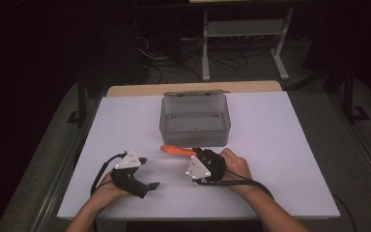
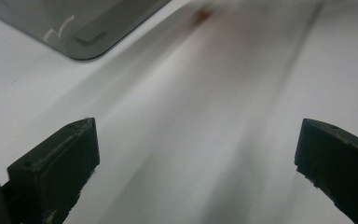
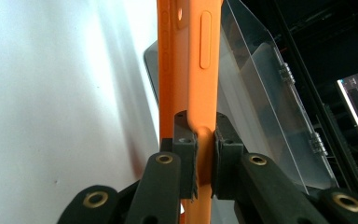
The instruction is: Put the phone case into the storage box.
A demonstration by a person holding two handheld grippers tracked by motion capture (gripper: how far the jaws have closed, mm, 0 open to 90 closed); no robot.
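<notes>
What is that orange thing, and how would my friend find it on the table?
Look at the white table, then at the clear grey box in its middle. Just in front of that box, the right gripper is shut on the orange phone case, pinching its thin edge. It is the one bright orange thing there; everything near it is grey, black or white.

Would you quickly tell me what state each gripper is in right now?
Left gripper: open, nothing between its jaws, above the white table.
Right gripper: closed on the edge of the orange phone case, beside the clear box.
</notes>
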